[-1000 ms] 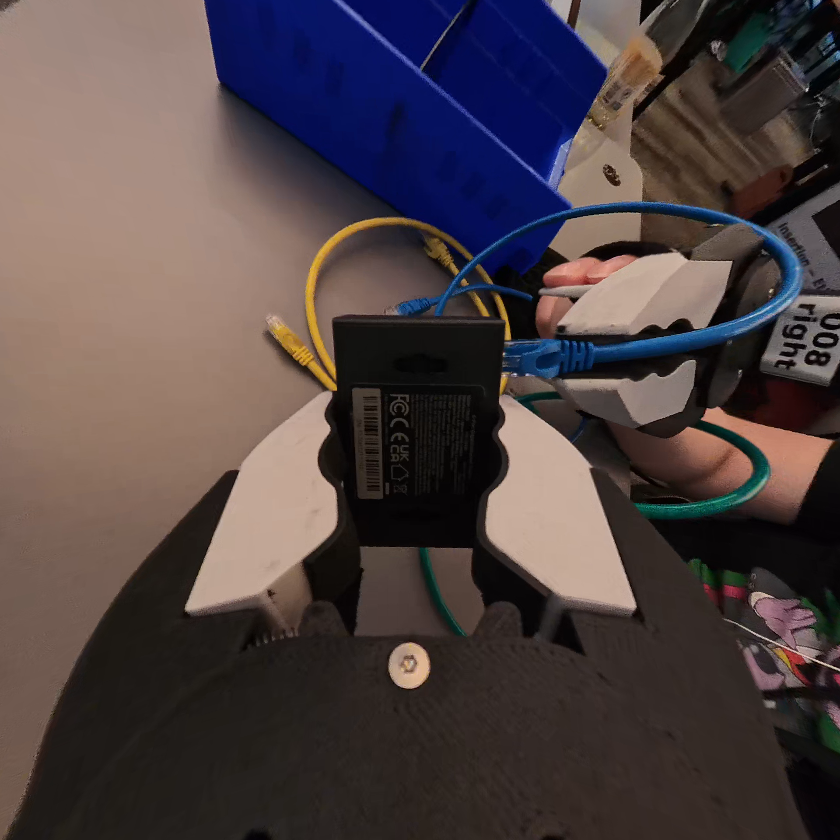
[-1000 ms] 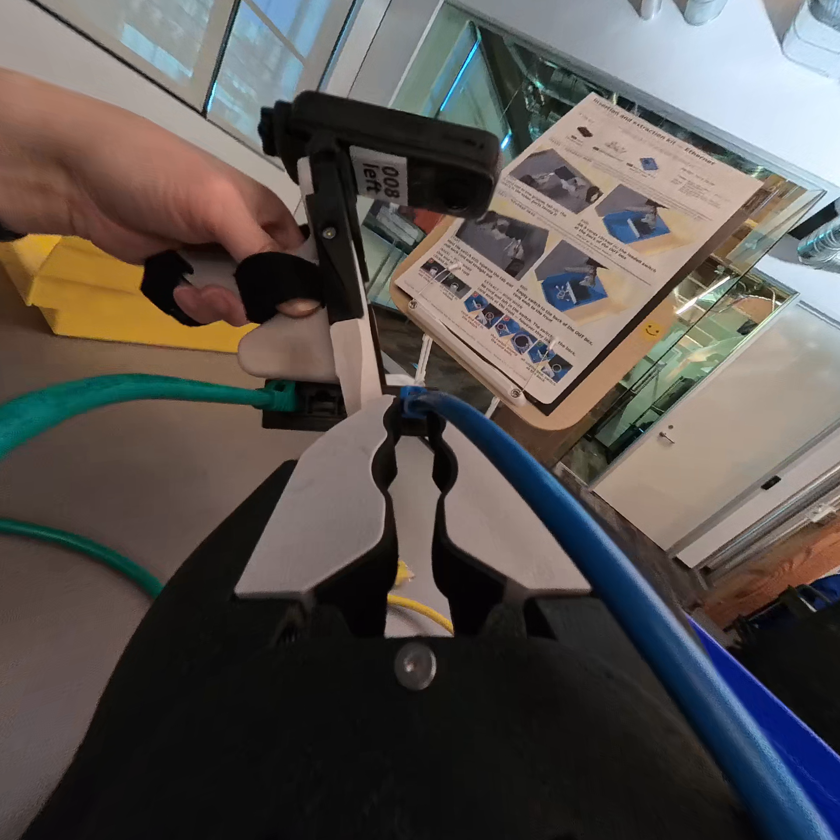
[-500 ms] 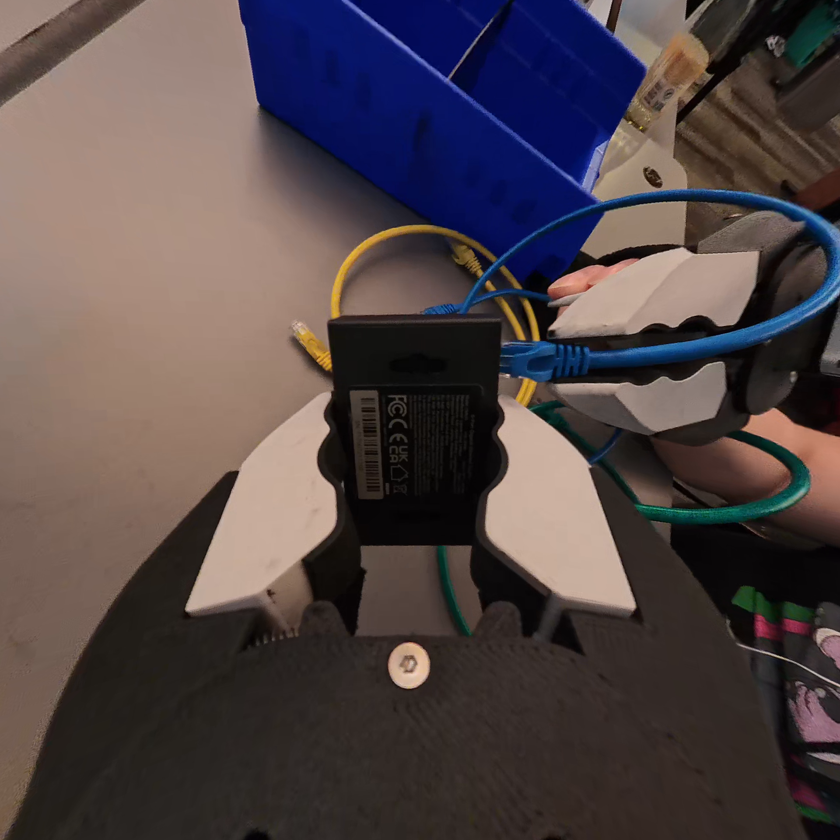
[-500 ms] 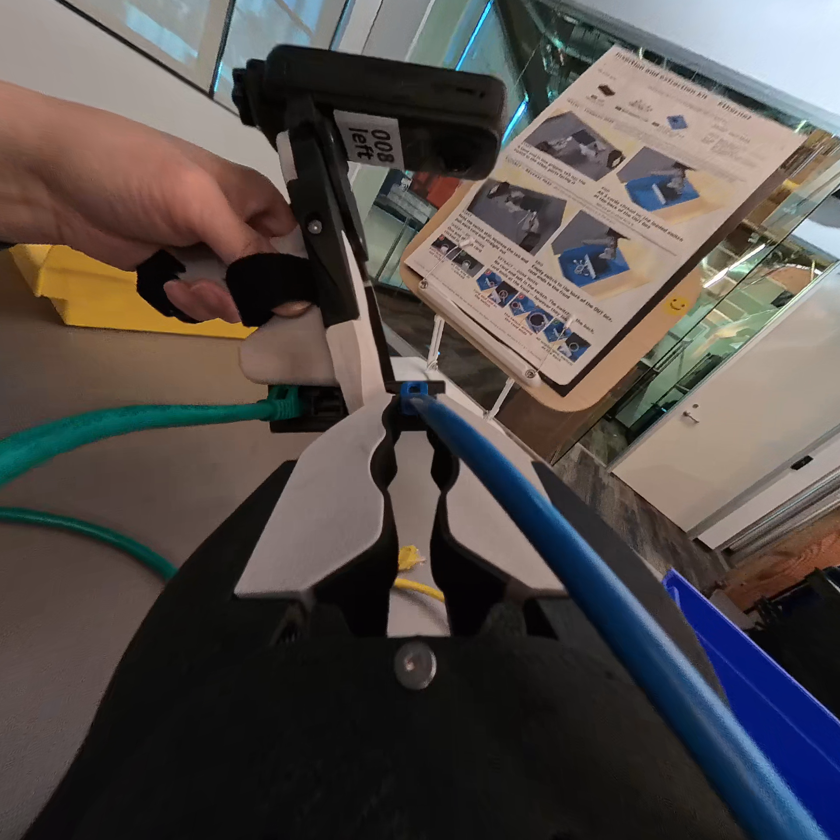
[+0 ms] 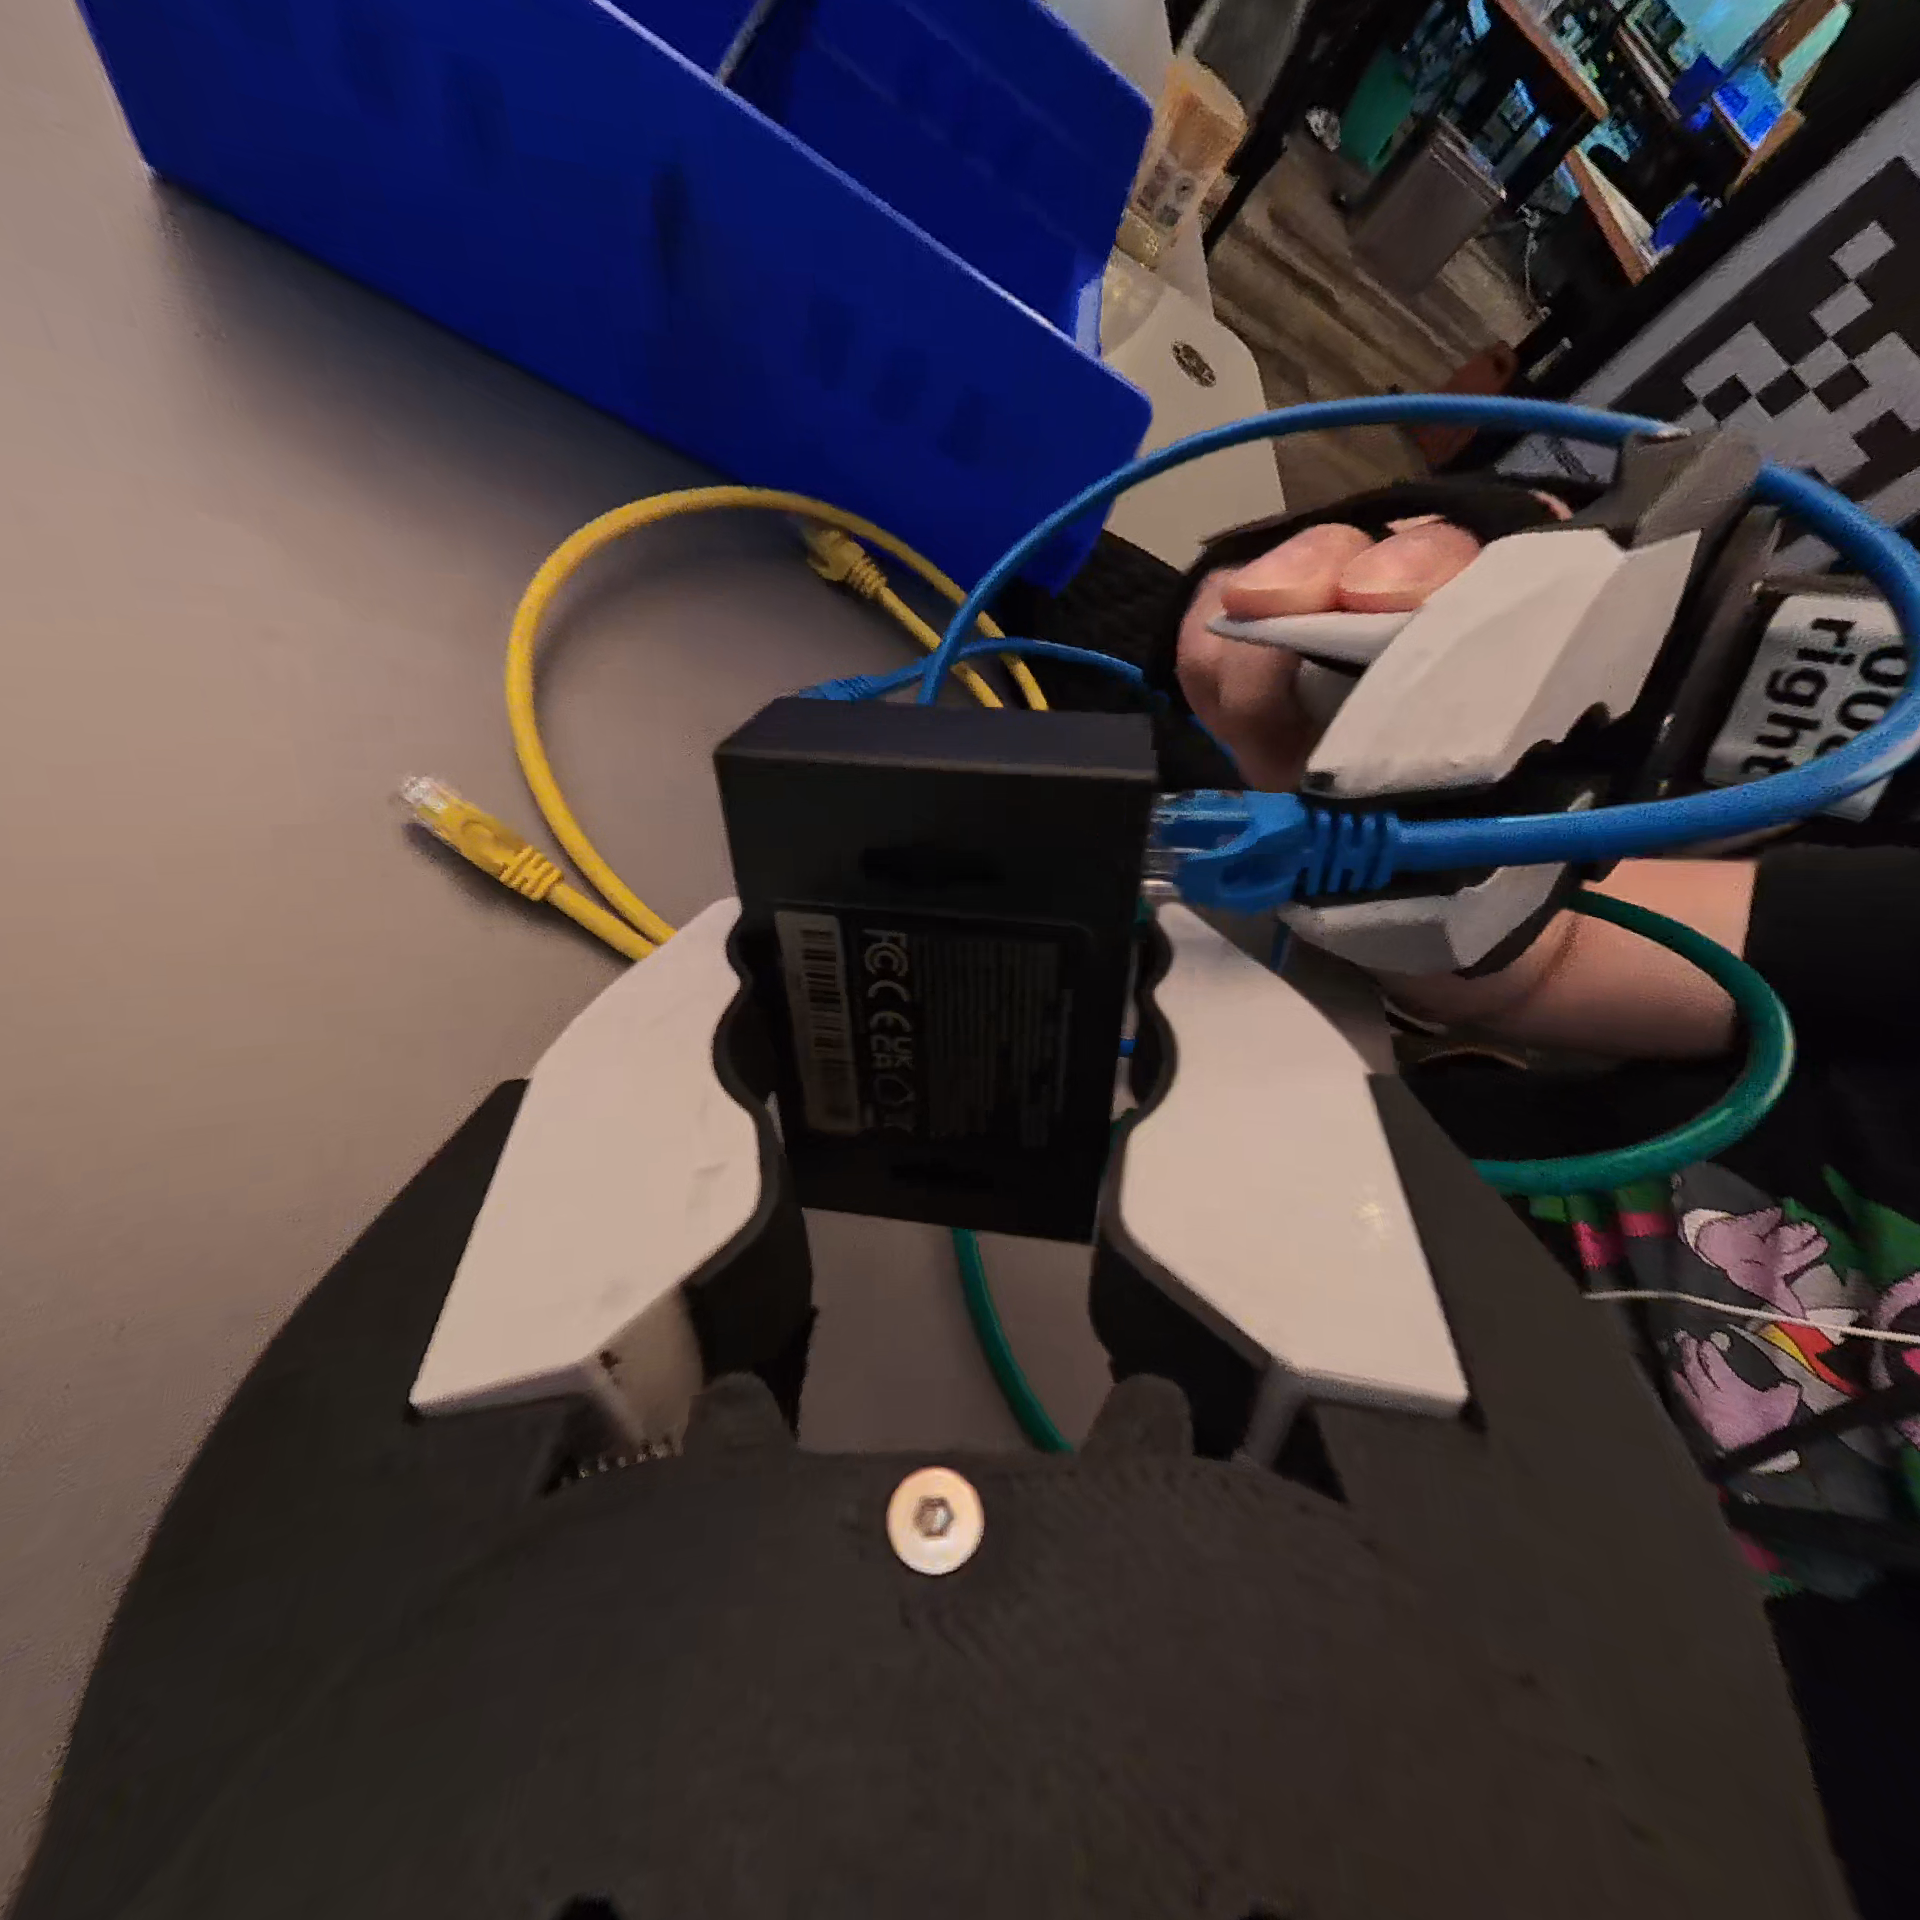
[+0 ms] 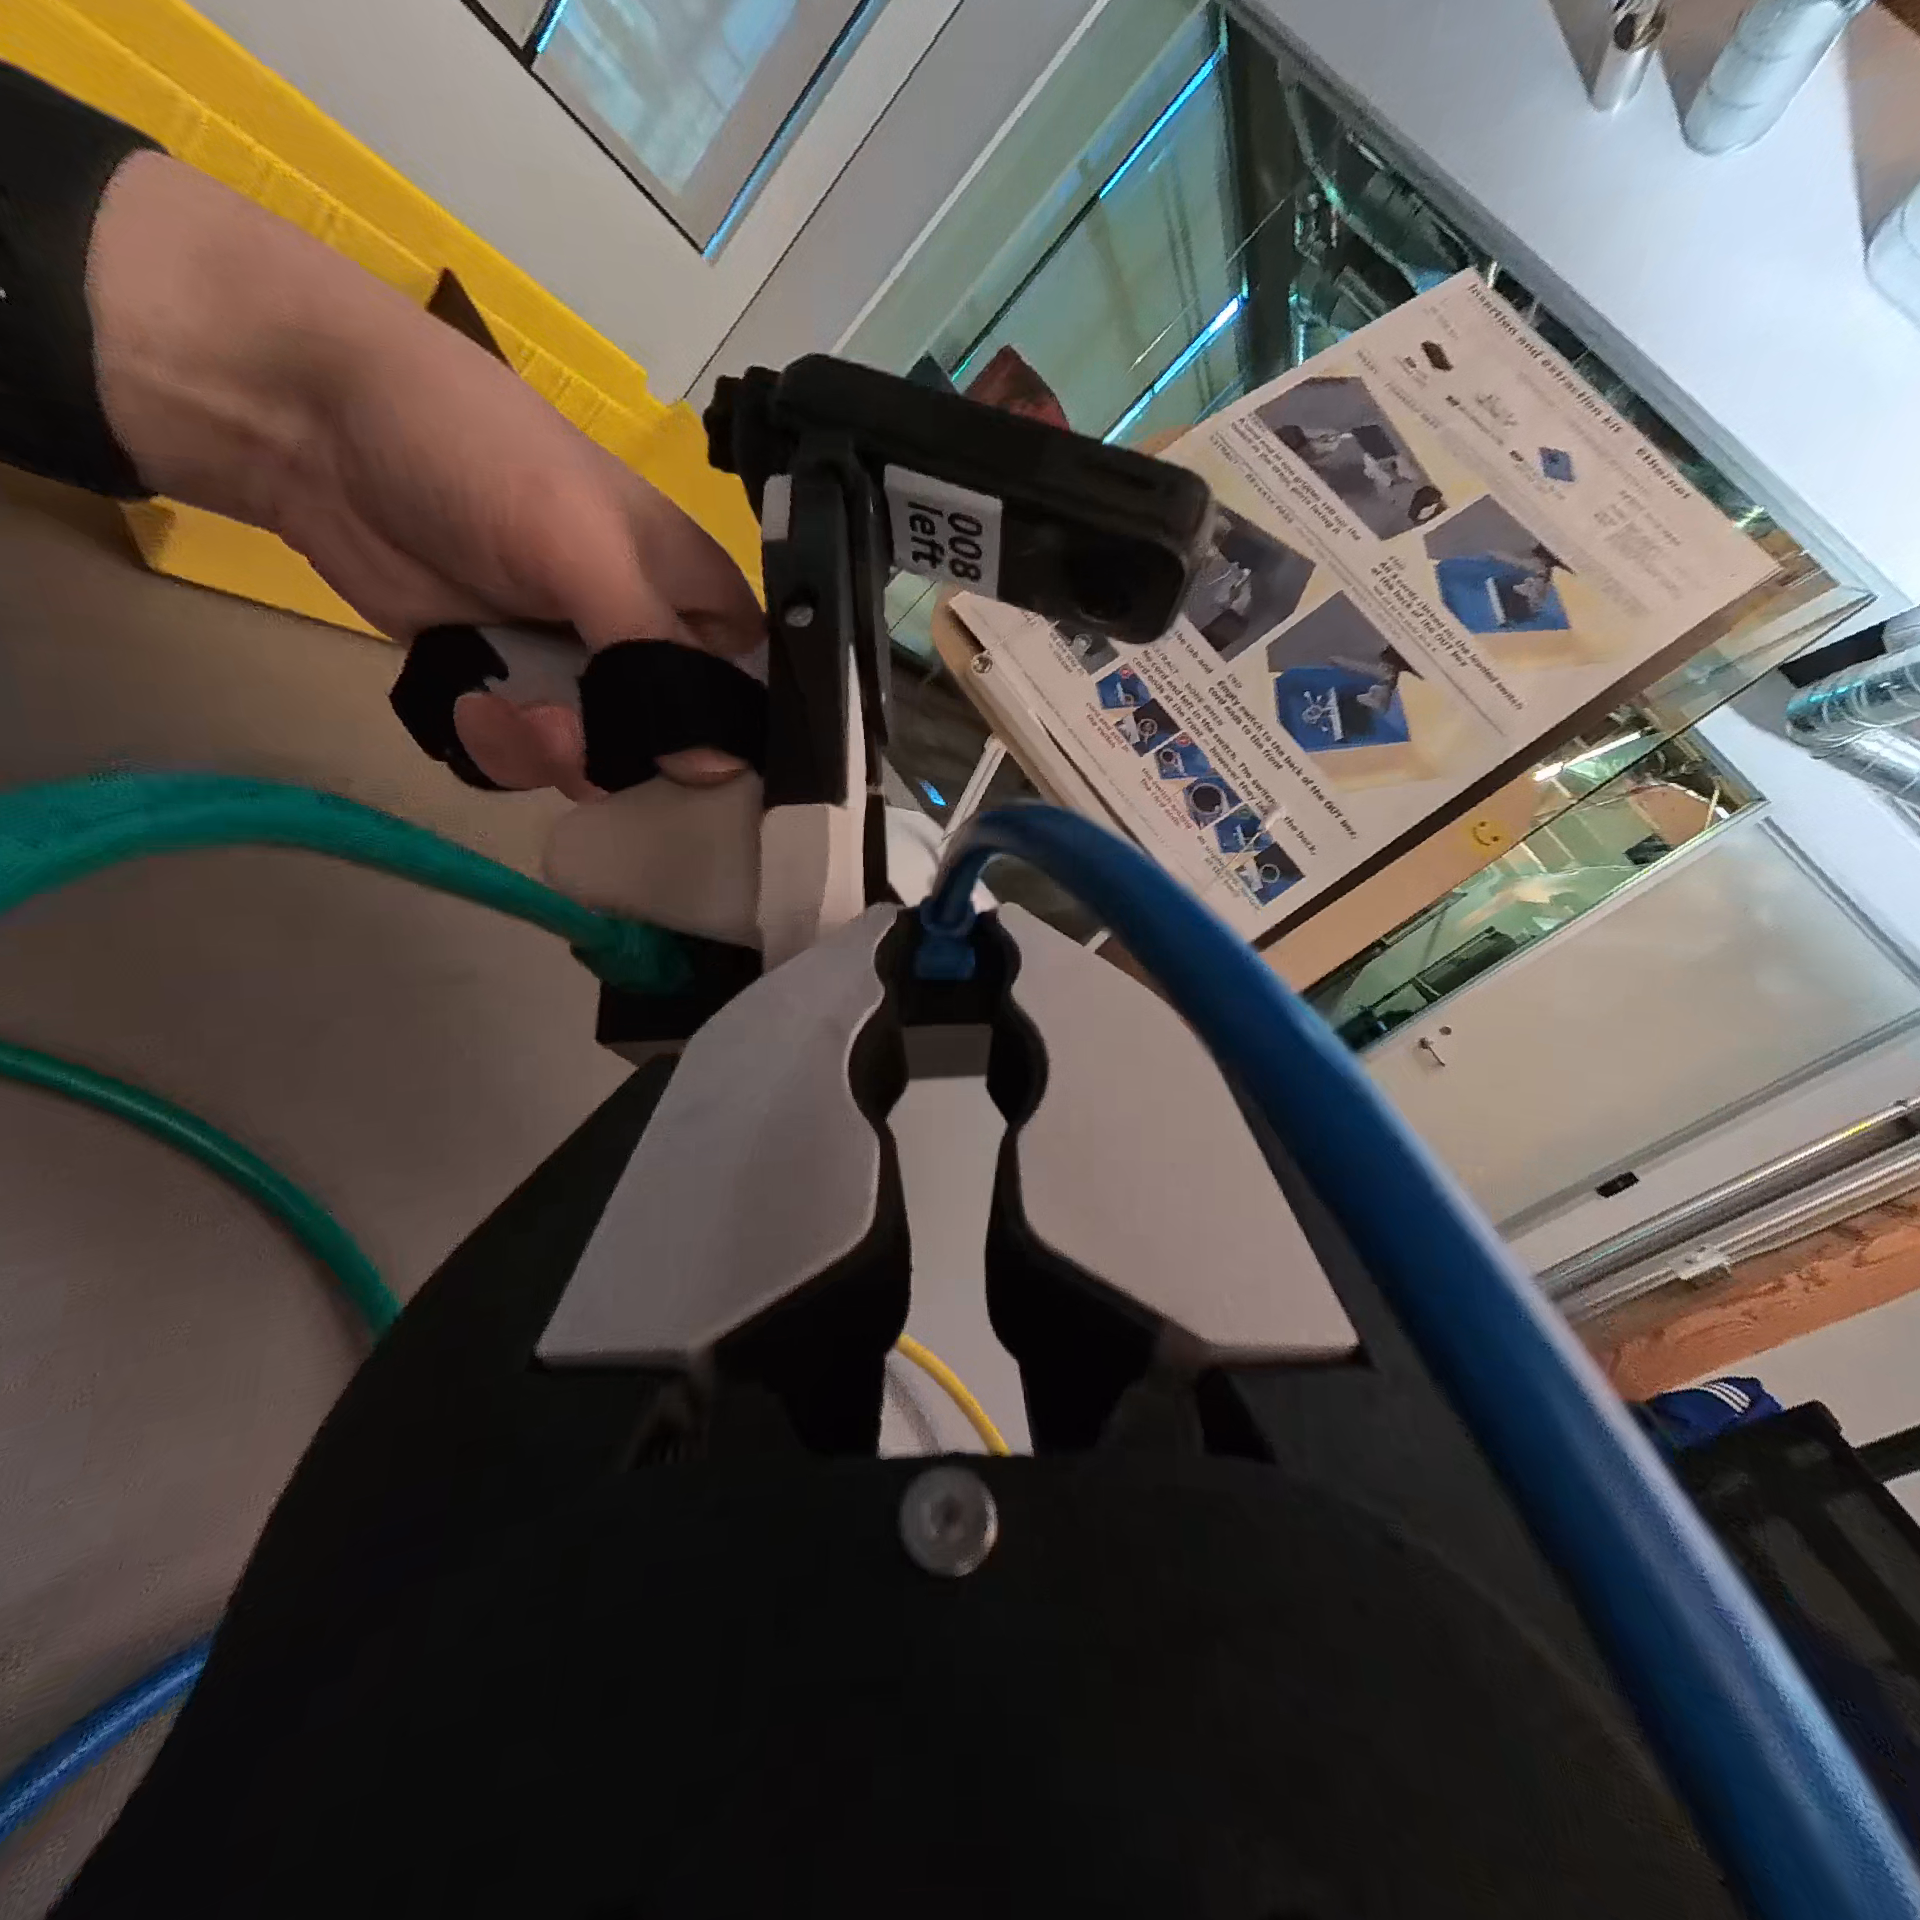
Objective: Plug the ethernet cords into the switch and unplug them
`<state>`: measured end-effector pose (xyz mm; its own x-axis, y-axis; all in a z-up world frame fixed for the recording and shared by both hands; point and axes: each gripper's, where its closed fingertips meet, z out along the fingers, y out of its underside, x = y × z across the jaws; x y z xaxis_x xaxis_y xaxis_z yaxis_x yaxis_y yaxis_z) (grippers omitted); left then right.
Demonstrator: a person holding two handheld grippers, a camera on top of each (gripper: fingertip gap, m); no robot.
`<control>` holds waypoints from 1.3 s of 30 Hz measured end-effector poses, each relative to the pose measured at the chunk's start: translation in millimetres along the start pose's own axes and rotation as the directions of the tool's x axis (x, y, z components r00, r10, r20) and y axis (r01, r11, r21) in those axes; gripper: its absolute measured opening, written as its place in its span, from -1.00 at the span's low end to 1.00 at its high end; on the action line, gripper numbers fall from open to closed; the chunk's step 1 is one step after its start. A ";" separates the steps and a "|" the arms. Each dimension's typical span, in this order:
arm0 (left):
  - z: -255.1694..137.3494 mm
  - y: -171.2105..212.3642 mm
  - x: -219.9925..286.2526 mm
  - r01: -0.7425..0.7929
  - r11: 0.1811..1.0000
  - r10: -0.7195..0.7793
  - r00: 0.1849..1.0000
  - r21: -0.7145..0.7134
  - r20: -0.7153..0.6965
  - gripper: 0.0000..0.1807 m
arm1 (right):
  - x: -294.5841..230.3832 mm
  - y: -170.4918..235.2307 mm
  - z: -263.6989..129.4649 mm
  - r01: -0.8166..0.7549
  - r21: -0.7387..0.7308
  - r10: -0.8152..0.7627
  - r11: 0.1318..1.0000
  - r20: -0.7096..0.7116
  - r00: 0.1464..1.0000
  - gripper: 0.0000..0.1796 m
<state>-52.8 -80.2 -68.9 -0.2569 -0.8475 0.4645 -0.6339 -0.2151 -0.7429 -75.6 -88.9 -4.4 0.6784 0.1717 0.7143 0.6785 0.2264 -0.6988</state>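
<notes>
The switch's [image 5: 940, 966] ports faced away, so whether the blue plug [image 5: 1236, 854] was seated couldn't be told. The left gripper [image 5: 935, 997] clamped the switch above the table [image 5: 229, 727]; the right gripper [image 6: 940, 971] pinched the blue plug at its side. A green cord [image 6: 343, 842] was plugged in; a yellow cord [image 5: 540, 665] lay loose near the blue bin [image 5: 623, 229].

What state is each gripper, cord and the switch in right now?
Left gripper: shut on the switch.
Switch: held off the table, label side up.
Right gripper: shut on the blue cord's plug.
Blue cord: plug tip at the switch's side, not fully in.
Green cord: plugged into the switch.
Yellow cord: loose on the table, both ends unplugged.
Blue bin: open-topped, contents hidden.
</notes>
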 end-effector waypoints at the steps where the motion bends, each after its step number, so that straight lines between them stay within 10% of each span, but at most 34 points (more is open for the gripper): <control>1: -4.0 -3.8 -1.4 0.000 1.000 0.000 1.000 0.031 -0.003 -0.32 | 1.0 1.0 -0.3 -0.009 0.000 0.009 1.000 0.000 1.000 -0.87; 29: -9.7 6.6 -42.5 0.009 1.000 -0.014 0.975 0.025 0.223 -0.34 | -3.5 45.8 17.0 -0.223 -0.087 0.232 0.971 0.104 0.967 -0.86; 39: -142.7 2.4 -27.6 -0.066 0.975 0.174 0.817 -0.211 0.550 -0.34 | -12.7 96.6 0.4 -0.200 -0.487 0.289 0.850 0.115 0.950 -0.94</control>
<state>-151.4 11.9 -14.7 0.0813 -0.9966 -0.0153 -0.7554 -0.0516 -0.6533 -18.8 -68.8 -81.0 0.8088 0.3386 0.4809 0.5782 -0.3086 -0.7552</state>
